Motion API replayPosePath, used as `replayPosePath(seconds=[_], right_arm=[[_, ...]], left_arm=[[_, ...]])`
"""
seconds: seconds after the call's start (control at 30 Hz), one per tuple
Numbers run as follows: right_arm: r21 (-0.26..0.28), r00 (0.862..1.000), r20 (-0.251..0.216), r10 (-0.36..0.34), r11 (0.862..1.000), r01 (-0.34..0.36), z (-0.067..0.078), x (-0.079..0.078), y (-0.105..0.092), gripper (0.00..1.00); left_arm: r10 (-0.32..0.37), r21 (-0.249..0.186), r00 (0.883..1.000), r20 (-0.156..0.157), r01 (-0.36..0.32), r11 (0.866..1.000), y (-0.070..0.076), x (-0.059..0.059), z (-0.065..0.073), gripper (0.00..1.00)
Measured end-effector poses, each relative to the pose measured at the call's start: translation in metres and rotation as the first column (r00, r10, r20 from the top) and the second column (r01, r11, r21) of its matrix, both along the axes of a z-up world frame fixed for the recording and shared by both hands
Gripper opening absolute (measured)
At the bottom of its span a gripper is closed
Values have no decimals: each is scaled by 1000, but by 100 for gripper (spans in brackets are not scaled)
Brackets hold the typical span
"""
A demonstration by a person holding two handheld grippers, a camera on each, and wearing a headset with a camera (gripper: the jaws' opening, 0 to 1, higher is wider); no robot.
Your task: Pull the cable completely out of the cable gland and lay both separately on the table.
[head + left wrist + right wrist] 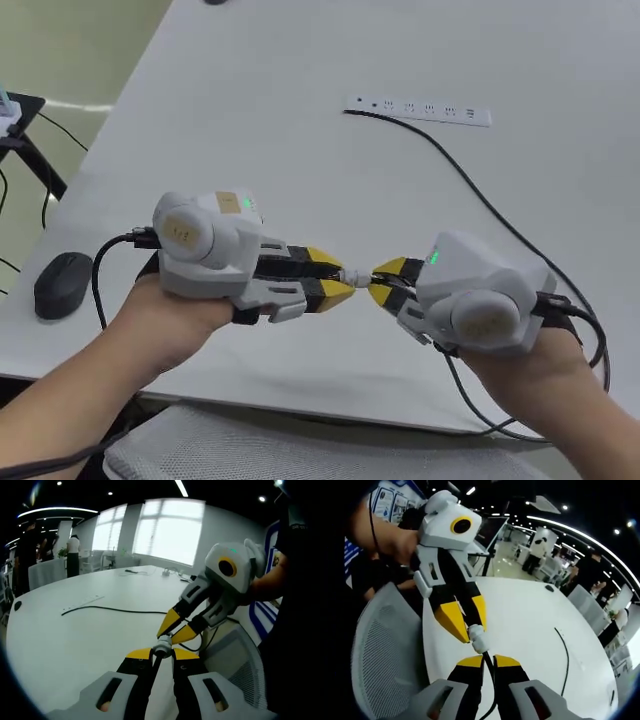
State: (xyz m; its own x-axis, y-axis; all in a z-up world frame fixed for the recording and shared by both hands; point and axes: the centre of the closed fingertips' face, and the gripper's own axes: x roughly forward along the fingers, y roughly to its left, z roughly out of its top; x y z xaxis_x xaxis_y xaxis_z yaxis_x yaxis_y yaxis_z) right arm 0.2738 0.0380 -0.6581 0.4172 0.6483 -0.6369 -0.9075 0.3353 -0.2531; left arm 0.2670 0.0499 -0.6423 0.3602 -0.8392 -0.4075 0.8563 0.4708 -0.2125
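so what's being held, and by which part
Left gripper grips the white fitting by its end; right gripper grips the black cable just beside it.

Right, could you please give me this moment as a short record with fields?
left gripper: shut on the white cable gland
right gripper: shut on the black cable just behind the gland
grippers: tip to tip, held above the near table edge
cable state: appears seated in the gland, not pulled out yet
table: white; power strip with a black cord far side, mouse near left edge
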Motion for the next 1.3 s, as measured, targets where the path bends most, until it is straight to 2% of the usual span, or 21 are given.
replayPosePath(seconds=[0.13, 0.3, 0.5, 0.53, 0.57, 0.63, 0.8, 0.9, 1.0, 1.07, 1.3], right_arm=[[10, 1000, -7, -13, 1000, 13, 0, 0, 0, 1], [54, 996, -61, -67, 996, 70, 1, 3, -1, 1], [69, 992, -84, -93, 993, 99, 1, 4, -2, 1], [93, 985, -125, -119, 987, 131, 1, 4, -3, 1], [100, 982, -134, -130, 985, 144, 2, 5, -4, 1], [87, 981, -132, -140, 985, 152, 0, 7, -7, 1], [94, 970, -162, -181, 976, 198, -4, 9, -15, 0], [93, 957, -191, -218, 967, 239, -10, 11, -22, 0], [113, 939, -233, -252, 952, 283, -15, 11, -28, 0], [111, 934, -241, -263, 949, 296, -18, 11, -31, 0], [140, 880, -334, -337, 906, 399, -31, 15, -46, 0]], left_arm=[[2, 0, 1000, 4, -2, 1000, 0, 1, 1, 15], [2, 0, 1000, 15, -2, 1000, 0, 1, 2, 15], [9, -5, 1000, 23, -9, 1000, 0, 3, 3, 15], [10, -8, 1000, 23, -10, 1000, 0, 2, 3, 15], [12, -10, 1000, 25, -11, 1000, 0, 3, 3, 15], [19, -18, 1000, 21, -19, 1000, 1, 4, 4, 15], [24, -25, 999, 24, -24, 999, 4, 5, 5, 15], [27, -26, 999, 25, -27, 999, 5, 5, 6, 15], [29, -27, 999, 26, -28, 999, 6, 5, 7, 15], [28, -26, 999, 26, -28, 999, 6, 4, 7, 15], [32, -24, 999, 23, -31, 999, 7, 2, 6, 15]])
